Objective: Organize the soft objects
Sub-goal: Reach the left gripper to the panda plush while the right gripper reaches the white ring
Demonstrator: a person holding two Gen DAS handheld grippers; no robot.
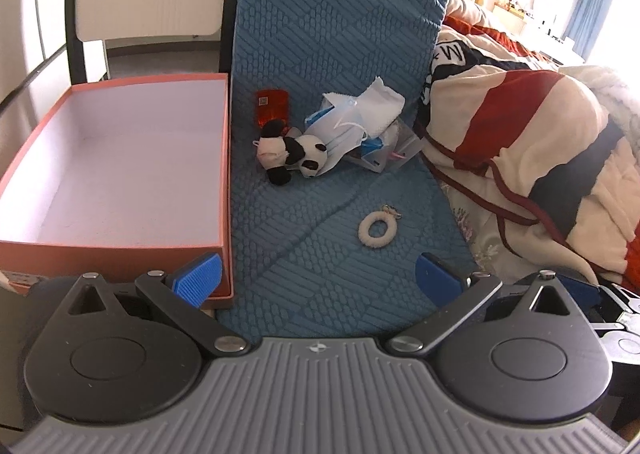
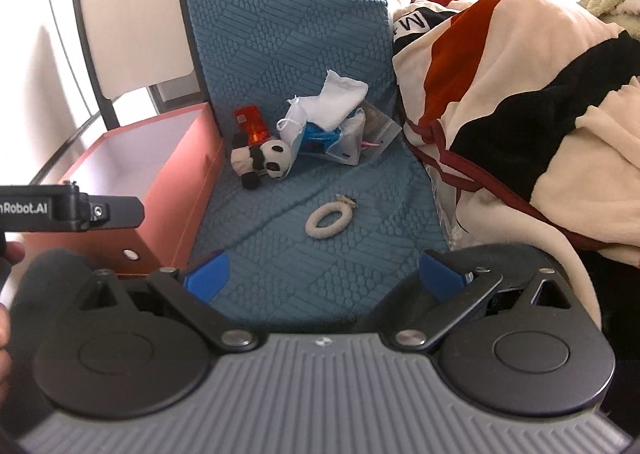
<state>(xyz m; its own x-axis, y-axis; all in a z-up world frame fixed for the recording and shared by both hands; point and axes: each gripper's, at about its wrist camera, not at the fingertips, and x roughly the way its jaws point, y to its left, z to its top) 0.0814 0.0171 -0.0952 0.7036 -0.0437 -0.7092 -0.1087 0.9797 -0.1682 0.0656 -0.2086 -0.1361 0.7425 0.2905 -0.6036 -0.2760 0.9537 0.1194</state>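
- Left gripper (image 1: 316,274): black linkage arms with blue ribbed finger pads, jaws spread wide, nothing between them; it hovers above the blue quilted textured mat (image 1: 320,246)
- Right gripper (image 2: 324,274): same build, jaws likewise spread wide and holding nothing, positioned over the same blue quilted textured mat (image 2: 320,274)
- Small black-and-white plush panda (image 1: 290,152): lies on its side on the mat, just right of the box wall; in the right wrist view the plush panda (image 2: 262,162) has its head touching the pile of pale items
- Cream fluffy ring-shaped hair tie with a small metal charm (image 1: 374,228): lies flat on the mat, apart from the panda and nearer the grippers; also seen in the right wrist view (image 2: 328,222)
- Loose pile of white cloth, blue-and-white face masks and clear plastic packets (image 1: 360,122): sits behind the panda, beside the striped blanket; exact contents are hard to tell apart
- Orange translucent plastic packet (image 1: 272,106): lies just behind the panda, touching or nearly touching it
- Open orange cardboard box with pale lilac interior (image 1: 224,158): stands left of the mat, edge against it, with no items visible inside
- Red, cream and black striped fleece blanket (image 1: 520,142): bunched along the mat's right edge
- White chair back with black frame (image 2: 132,22): upright behind the box
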